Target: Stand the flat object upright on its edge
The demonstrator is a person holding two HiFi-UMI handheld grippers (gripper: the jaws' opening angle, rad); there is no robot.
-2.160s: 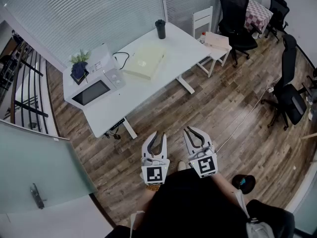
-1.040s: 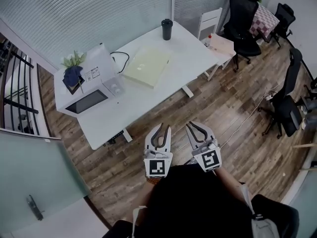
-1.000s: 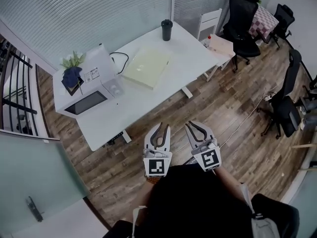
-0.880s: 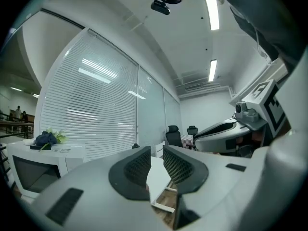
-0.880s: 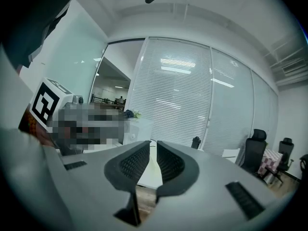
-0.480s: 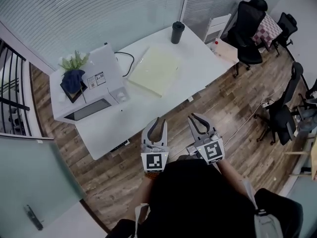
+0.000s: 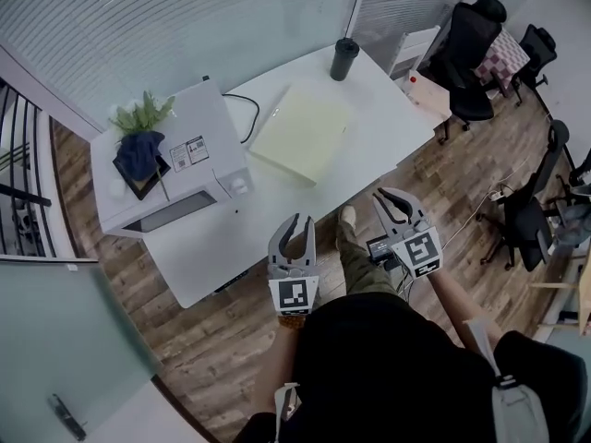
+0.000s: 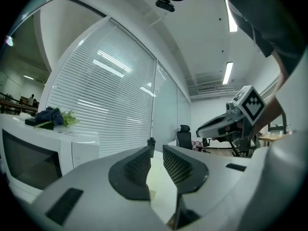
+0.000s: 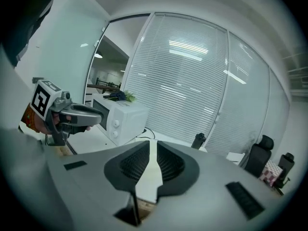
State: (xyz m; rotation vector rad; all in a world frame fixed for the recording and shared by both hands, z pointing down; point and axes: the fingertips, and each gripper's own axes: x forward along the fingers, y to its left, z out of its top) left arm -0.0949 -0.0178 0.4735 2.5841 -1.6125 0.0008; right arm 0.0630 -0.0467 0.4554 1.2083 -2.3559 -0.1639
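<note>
So the left claw (image 7: 296, 220) and right claw (image 7: 385, 195) are both clenched on nothing, held near the counter (image 7: 392, 123) edge, since the pale flat object (image 7: 303, 133), laid flat mid-counter, isn't reached yet.

Pale yellow-green flat board (image 7: 304, 133) lies flat on white desk (image 7: 388, 118), between microwave (image 7: 171, 169) and dark cup (image 7: 343, 59).

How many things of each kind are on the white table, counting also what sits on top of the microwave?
microwave: 1
flat pale-yellow object: 1
dark tumbler: 1
plant: 1
black cable: 1
Total: 5
</note>
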